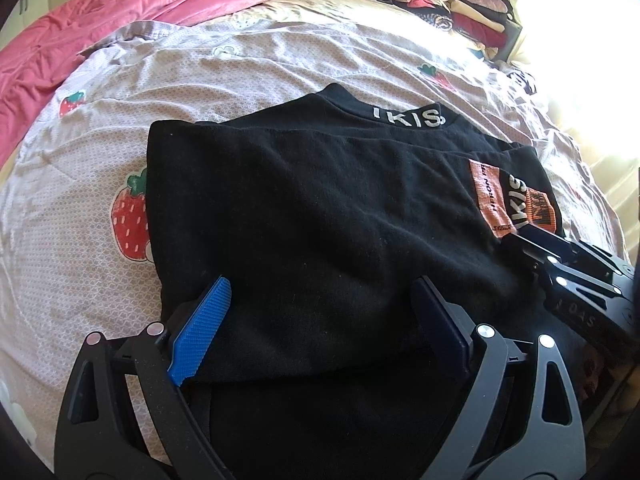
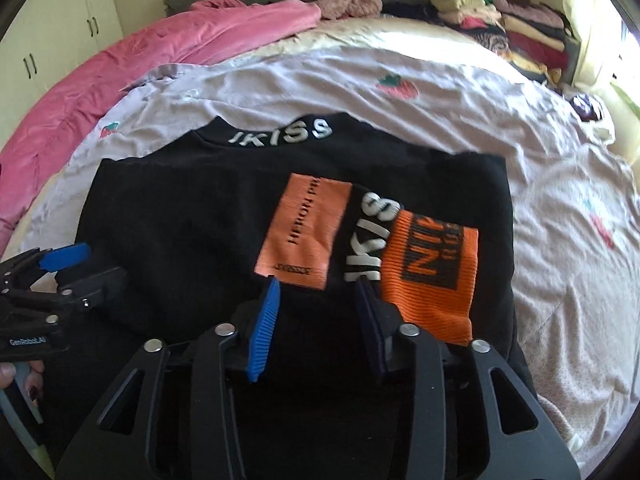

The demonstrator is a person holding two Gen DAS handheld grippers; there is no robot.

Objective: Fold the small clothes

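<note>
At the frame's centre, the black top (image 2: 192, 216) lies folded on the bed (image 2: 540, 184); left gripper (image 1: 320, 320) gapes wide and right gripper (image 2: 320, 312) part-open, both empty, seemingly to regrip its near hem.

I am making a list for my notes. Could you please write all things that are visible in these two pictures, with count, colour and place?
black top: one, black with white lettering on the collar and orange patches, partly folded, in the middle of the bed.
bedsheet: one, pale with red strawberries, under the top.
pink blanket: one, pink, bunched along the far left of the bed.
pile of clothes: one stack, mixed colours, at the far right corner.
cupboard doors: pale, on the left wall.
left gripper: one, black with blue pads, open over the near edge of the top.
right gripper: one, the same colours, partly open, just below the orange patches.
hand: one, at the left gripper's handle.
</note>
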